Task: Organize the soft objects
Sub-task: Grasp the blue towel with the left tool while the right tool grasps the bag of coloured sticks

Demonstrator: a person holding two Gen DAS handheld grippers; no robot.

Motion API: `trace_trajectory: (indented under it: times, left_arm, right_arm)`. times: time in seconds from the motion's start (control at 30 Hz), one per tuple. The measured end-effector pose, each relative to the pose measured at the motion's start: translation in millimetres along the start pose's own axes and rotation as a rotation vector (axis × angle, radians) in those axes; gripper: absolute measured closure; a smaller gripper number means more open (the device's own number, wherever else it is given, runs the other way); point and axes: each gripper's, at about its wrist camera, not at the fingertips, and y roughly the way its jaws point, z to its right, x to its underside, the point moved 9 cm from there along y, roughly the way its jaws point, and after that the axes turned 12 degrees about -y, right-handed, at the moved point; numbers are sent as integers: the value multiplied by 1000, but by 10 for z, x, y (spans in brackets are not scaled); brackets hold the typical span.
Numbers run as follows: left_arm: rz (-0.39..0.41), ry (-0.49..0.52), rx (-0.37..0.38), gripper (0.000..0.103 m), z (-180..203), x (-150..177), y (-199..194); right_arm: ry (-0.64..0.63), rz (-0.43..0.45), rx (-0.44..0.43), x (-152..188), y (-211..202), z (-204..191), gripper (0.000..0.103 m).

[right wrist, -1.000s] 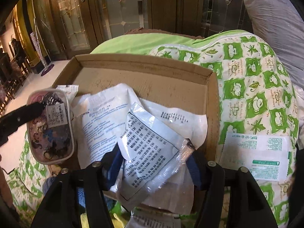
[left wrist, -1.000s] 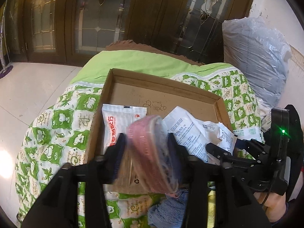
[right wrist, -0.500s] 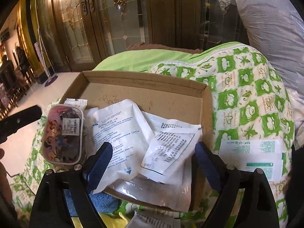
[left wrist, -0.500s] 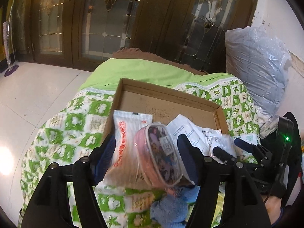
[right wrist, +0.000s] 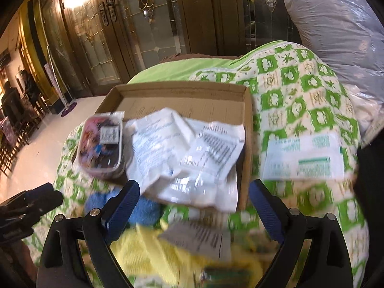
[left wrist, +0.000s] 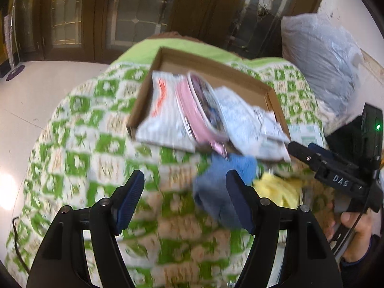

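A shallow cardboard box (left wrist: 242, 76) (right wrist: 182, 91) lies on a green-and-white quilt (left wrist: 79, 144). In it are a pink clear pouch of small items (left wrist: 199, 110) (right wrist: 102, 148), a red-printed white packet (left wrist: 163, 110) and white plastic packets (right wrist: 192, 148). A blue cloth (left wrist: 220, 182) (right wrist: 144, 208) and a yellow cloth (left wrist: 278, 192) (right wrist: 153, 254) lie on the quilt in front of the box. My left gripper (left wrist: 184, 192) is open and empty, pulled back from the box. My right gripper (right wrist: 194, 206) is open and empty over the yellow cloth.
A green-printed white packet (right wrist: 302, 156) lies on the quilt right of the box. Another printed packet (right wrist: 201, 240) rests on the yellow cloth. A grey plastic bag (left wrist: 319, 57) stands at the back right. Wooden glass doors and white floor lie behind and left.
My left gripper let go of the pink pouch, which now lies in the box, and drew back. My right gripper released its white packet into the box and drew back too.
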Motion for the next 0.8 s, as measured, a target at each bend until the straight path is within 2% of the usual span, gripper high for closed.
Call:
trace_trajectory:
  times: [0.17, 0.43, 0.67, 0.8]
  left_arm:
    - [-41, 32, -15, 33, 38, 220, 60]
    - [-56, 68, -38, 33, 47, 369, 40]
    - [-58, 75, -22, 33, 94, 390, 10]
    - [-64, 75, 3, 33, 224, 289, 64]
  right_arm:
    - [25, -24, -24, 221, -223, -40, 8]
    - [27, -49, -26, 371, -430, -16, 8]
    - [41, -78, -17, 471, -510, 47, 7]
    - [40, -105, -25, 499, -538, 84, 7]
